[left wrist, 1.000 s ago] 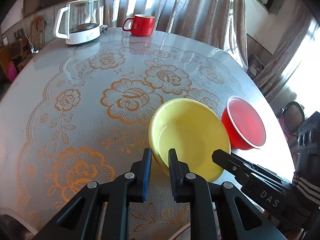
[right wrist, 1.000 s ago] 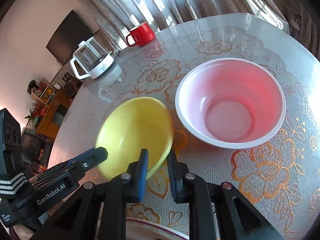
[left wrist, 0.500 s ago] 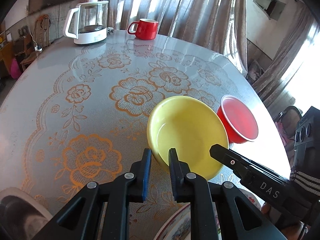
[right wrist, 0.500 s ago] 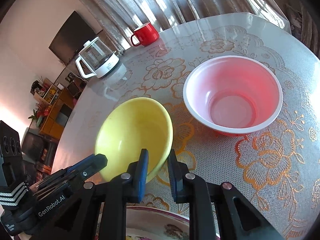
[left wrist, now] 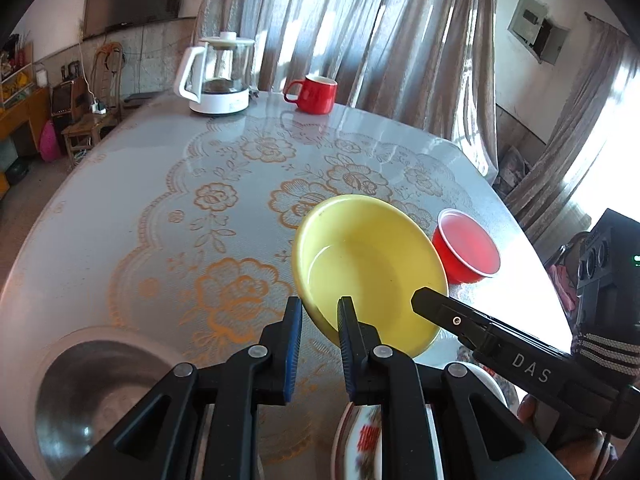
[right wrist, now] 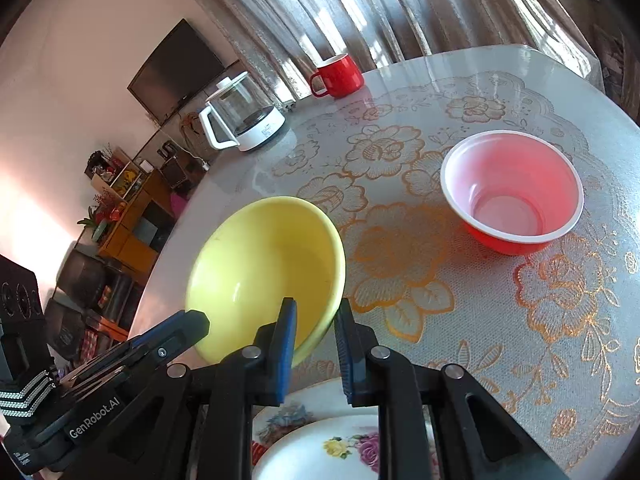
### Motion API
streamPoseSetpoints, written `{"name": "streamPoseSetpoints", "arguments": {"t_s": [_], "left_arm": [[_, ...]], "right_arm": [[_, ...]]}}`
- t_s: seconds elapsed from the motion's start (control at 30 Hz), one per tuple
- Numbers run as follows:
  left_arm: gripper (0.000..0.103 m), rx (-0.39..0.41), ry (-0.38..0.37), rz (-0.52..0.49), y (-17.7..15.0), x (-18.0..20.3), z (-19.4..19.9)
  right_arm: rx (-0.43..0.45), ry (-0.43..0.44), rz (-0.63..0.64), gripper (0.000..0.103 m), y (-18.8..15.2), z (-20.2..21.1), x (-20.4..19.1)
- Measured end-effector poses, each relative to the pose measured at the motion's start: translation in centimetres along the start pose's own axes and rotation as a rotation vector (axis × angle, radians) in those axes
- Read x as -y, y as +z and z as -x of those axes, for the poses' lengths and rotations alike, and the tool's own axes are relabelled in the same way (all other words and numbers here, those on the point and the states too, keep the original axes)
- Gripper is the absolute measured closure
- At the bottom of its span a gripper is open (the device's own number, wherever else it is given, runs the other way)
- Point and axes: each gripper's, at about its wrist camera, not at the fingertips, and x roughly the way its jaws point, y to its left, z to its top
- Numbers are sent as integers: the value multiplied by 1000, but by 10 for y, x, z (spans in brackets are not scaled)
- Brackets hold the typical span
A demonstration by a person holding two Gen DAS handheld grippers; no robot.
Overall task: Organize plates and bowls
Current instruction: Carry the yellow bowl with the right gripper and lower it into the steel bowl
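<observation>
With both the left gripper [left wrist: 318, 320] and right gripper [right wrist: 315, 322] jaws clenched on the yellow bowl's [left wrist: 368, 268] near rim, keep it level toward the floral plate [right wrist: 320, 448] below.

Bright daylight pours through the curtains [left wrist: 360, 32]. Glare whitens the surface [left wrist: 516, 264] at right. Fisheye edges bend, corners black.
</observation>
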Motion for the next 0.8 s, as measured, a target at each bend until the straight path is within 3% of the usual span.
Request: {"name": "streamPoseSetpoints", "arguments": {"t_s": [0.43, 0.8], "left_arm": [[84, 77, 46, 69, -52, -56, 75], [84, 102, 113, 136, -98, -104, 111]], "right_arm": [[-27, 54, 149, 85, -45, 5, -75], [-62, 75, 295, 85, -87, -4, -137]]}}
